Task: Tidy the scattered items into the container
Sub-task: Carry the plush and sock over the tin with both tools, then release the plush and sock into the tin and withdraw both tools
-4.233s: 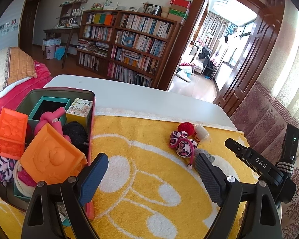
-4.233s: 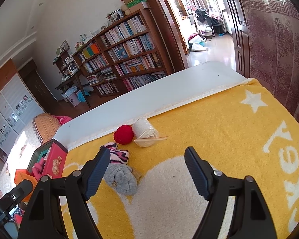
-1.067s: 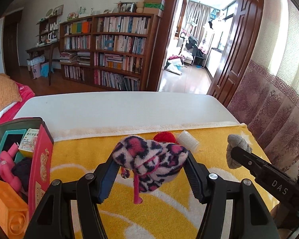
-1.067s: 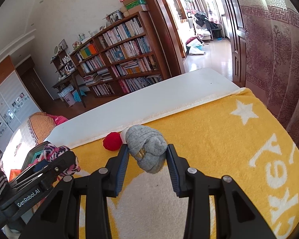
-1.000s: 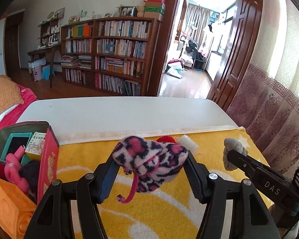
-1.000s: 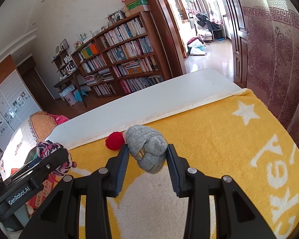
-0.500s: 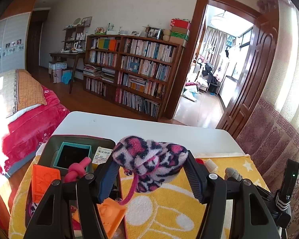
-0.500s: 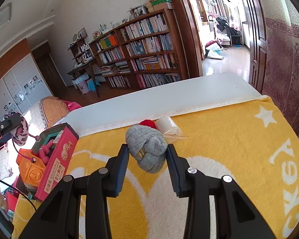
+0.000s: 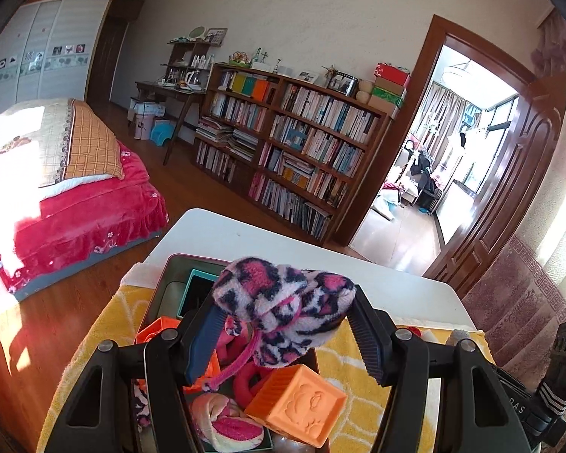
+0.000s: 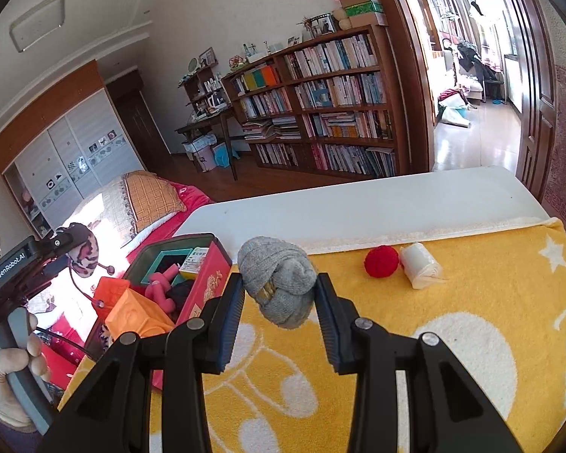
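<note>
Left wrist view: left gripper [image 9: 286, 334] pinches a pink-and-black spotted sock bundle [image 9: 283, 309], pads pressed into both sides, a pink cord dangling from it at 6 o'clock.
Under bundle: held directly above the open container [image 9: 166, 283], which is crowded with toys.
Container contents, near: orange embossed cube [image 9: 296, 404] at 6 o'clock of the bundle, pink-and-cream fuzzy roll [image 9: 226, 421] at 7 o'clock, pink ring toy [image 9: 245, 377] between them.
Container contents, far: teal-rimmed box [image 9: 196, 288] at the far end, 10 o'clock of the bundle.
Surface: yellow towel [image 9: 369, 407] under the container, white table [image 9: 245, 234] beyond it at 12 o'clock.
Right gripper in this view: only its black body at the 4 o'clock edge; jaws cannot be read here.
Right wrist view: right gripper [image 10: 279, 298] clamps a grey rolled sock [image 10: 279, 283], pads squeezed against both flanks, the roll lifted clear of the towel.
Grey sock vs container: container's red side wall at 9 o'clock of the roll, near but apart.
Still loose on towel: red yarn ball [image 10: 382, 261] at 2 o'clock of the grey sock, white roll [image 10: 419, 264] just beside the ball at its 3 o'clock.
Person: hand [image 10: 7, 370] gripping the left gripper's handle at the 8 o'clock edge.
Background: bookshelf [image 10: 320, 113] at 12 o'clock, red-covered bed [image 9: 56, 207] at 9 o'clock in left view.
</note>
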A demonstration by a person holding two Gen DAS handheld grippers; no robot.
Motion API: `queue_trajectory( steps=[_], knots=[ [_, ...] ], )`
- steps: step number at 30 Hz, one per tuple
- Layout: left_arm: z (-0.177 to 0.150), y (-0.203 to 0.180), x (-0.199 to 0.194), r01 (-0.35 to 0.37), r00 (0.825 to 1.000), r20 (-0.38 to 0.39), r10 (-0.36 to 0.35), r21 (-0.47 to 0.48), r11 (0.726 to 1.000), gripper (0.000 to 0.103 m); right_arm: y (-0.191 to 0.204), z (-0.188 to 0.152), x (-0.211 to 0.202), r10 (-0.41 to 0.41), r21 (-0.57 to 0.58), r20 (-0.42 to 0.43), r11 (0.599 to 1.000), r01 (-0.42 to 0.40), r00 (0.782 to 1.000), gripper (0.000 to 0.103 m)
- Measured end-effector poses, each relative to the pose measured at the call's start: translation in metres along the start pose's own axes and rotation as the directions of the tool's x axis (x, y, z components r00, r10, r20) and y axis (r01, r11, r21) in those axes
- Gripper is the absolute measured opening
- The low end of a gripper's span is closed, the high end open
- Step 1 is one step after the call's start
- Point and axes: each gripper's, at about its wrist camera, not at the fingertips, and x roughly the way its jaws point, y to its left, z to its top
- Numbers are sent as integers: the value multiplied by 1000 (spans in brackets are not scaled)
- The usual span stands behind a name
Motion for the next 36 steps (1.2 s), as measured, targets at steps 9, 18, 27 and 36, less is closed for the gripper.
queue_trajectory(
  steps=[9,18,27,36],
  knots=[
    [-6,7,38,-16,999,-44,14,-54,998,66,77,14,35,125,-98,-38,987,-129,991,42],
    [0,34,36,7,999,-33,-13,-166,986,80,102,6,86,182,-79,-138,978,-194,974,42],
    [3,35,27,47,999,-8,-49,-191,981,80,109,3,109,176,-84,-192,977,-195,966,42],
    [1,34,28,38,999,-14,-41,-185,982,80,111,2,111,173,-77,-183,979,-189,968,68]
  ],
)
